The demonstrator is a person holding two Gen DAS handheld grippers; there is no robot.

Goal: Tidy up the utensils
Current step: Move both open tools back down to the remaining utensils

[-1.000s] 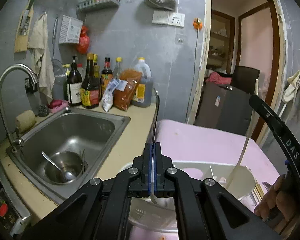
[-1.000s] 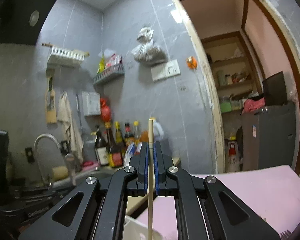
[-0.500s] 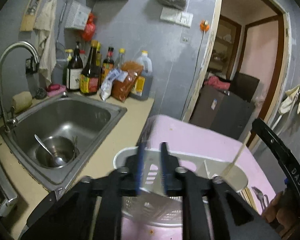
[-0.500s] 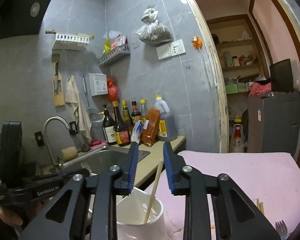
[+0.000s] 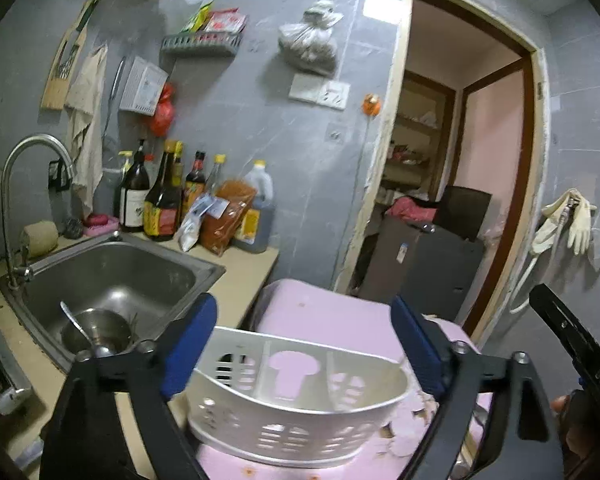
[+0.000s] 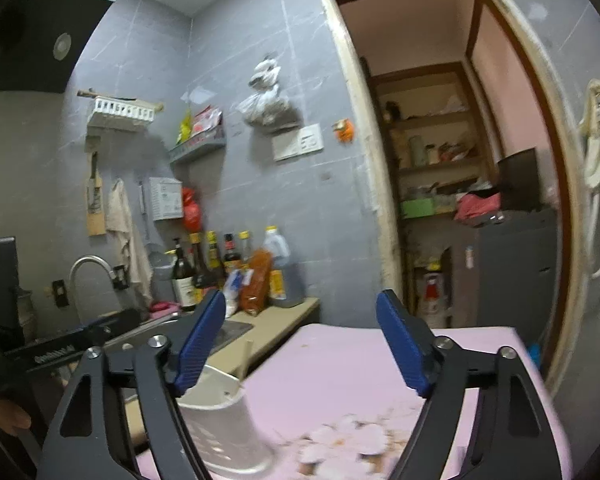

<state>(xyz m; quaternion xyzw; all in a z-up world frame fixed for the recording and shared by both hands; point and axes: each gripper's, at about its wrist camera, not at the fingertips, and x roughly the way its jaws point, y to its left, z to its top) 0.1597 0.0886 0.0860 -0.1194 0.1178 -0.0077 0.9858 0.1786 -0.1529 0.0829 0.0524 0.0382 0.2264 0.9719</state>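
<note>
Left wrist view: left gripper (image 5: 304, 344) and right gripper (image 6: 300, 340) jaws are opening, empty; bumping could tip the white perforated plastic caddy (image 5: 296, 404).

White utensil caddy (image 5: 300, 408) between opening jaws

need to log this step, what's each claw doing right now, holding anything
Left claw: jaws opening wide, nothing held; the white utensil basket sits beyond them.
Right claw: jaws opening wide, nothing held.
</note>
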